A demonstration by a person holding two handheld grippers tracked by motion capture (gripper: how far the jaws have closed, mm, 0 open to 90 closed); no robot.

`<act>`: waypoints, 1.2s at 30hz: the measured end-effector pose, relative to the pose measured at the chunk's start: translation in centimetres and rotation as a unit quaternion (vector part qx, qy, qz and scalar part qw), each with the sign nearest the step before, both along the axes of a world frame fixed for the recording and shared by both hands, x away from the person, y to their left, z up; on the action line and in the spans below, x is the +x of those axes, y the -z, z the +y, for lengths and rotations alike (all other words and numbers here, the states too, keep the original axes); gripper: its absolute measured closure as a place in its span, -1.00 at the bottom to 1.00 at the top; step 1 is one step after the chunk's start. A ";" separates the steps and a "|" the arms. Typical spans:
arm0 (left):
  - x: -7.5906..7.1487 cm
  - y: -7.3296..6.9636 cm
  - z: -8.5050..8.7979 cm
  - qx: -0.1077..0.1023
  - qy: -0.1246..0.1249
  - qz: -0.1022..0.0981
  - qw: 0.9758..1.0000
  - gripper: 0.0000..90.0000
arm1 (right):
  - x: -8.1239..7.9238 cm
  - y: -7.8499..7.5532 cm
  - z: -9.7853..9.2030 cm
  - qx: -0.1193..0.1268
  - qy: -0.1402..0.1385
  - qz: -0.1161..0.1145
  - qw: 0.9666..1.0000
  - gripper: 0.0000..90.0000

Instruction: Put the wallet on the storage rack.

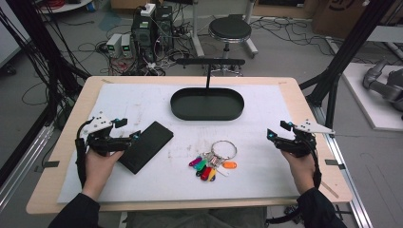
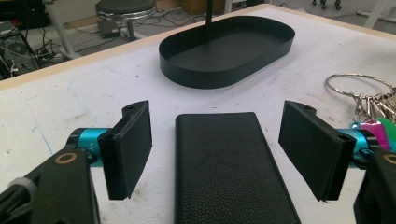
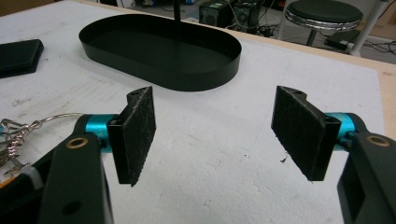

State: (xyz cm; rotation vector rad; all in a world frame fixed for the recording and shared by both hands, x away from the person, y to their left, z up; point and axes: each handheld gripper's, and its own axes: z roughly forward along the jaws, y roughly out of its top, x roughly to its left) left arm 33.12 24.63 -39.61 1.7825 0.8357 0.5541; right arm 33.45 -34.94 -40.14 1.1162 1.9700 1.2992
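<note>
Black leather-grain wallet [image 2: 231, 168] lies flat on the white mat [image 1: 266, 109], toward the desk's [image 1: 66, 137] left edge, long axis angled toward the far side. My left hand-held gripper [image 1: 135, 136] is at its near-left end; in the left gripper view the jaws stand wide apart with the wallet's near end between them, neither pad [image 2: 130, 148] touching it. Step in hand, as I judge it: lining up the grasp on the wallet, not yet gripped.

My right hand-held gripper [image 1: 269, 135] hovers near the desk's right edge, jaws wide, nothing between them but bare mat. Key bunch [image 1: 214, 164] with coloured tags and a big ring sits between the 2 grippers, nearer the front edge, well apart from both. Black oval tray [image 1: 207, 103] with a thin upright post sits empty toward the far edge, centre.

Next move probably: lower the left jaws so the pads flank the wallet's long sides, close across its width, lift. Wallet is thin and flat, so the pads need to get low at the mat or the grip may slip off the top edge. Tray looks like the likely drop spot, a guess. Right side stays free for the keys.
</note>
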 end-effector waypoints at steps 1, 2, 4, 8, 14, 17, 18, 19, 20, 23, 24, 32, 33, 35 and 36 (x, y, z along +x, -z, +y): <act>0.0 0.1 0.0 0.000 -0.001 0.002 1.000 -0.43 | 0.1 0.0 -0.1 -0.001 0.000 -0.003 1.000 -0.31; 0.1 0.2 0.0 0.003 -0.001 0.005 1.000 -0.43 | 0.1 0.0 -0.1 -0.001 0.000 -0.004 1.000 -0.31; 0.0 0.3 0.0 0.003 -0.002 0.005 1.000 -0.43 | 0.2 0.0 -0.2 0.001 0.001 -0.001 1.000 -0.31; -0.1 0.3 0.1 0.007 -0.009 0.009 1.000 -0.43 | 0.3 0.1 -0.4 0.002 0.004 -0.002 1.000 -0.31; 0.2 0.7 0.2 0.011 -0.019 0.033 0.999 -0.39 | 0.1 0.0 -0.4 -0.005 0.007 -0.001 1.000 -0.30; 0.3 0.9 0.3 0.009 -0.024 0.039 0.999 -0.39 | 0.1 0.0 -0.5 -0.008 0.007 -0.003 1.000 -0.30; 0.3 0.9 0.3 0.009 -0.024 0.039 0.999 -0.39 | 0.1 0.0 -0.5 -0.008 0.008 -0.004 1.000 -0.30; 0.3 1.0 0.4 0.008 -0.025 0.041 0.999 -0.39 | 0.1 0.0 -0.6 -0.006 0.009 -0.003 1.000 -0.30; 0.3 1.0 0.4 0.008 -0.025 0.041 0.999 -0.39 | 0.1 0.0 -0.6 -0.006 0.009 -0.002 1.000 -0.30; 0.4 1.1 0.4 0.008 -0.029 0.044 0.999 -0.38 | 0.2 0.0 -0.5 -0.007 0.008 0.001 1.000 -0.30; 0.4 1.1 0.5 0.008 -0.029 0.046 0.999 -0.38 | 0.2 0.0 -0.5 -0.007 0.008 0.001 1.000 -0.30; 0.5 1.3 0.7 0.009 -0.030 0.055 0.998 -0.33 | 0.2 0.1 -0.4 -0.012 0.006 0.001 1.000 -0.29; 0.5 1.3 0.7 0.010 -0.032 0.056 0.998 -0.33 | 0.2 0.1 -0.5 -0.013 0.006 0.001 1.000 -0.29; 0.4 1.4 0.6 0.015 -0.036 0.059 0.997 -0.30 | 0.3 0.1 -0.5 -0.011 0.006 0.002 1.000 -0.29; 0.4 1.4 0.7 0.018 -0.038 0.062 0.997 -0.27 | 0.3 0.1 -0.5 -0.010 0.006 0.001 1.000 -0.29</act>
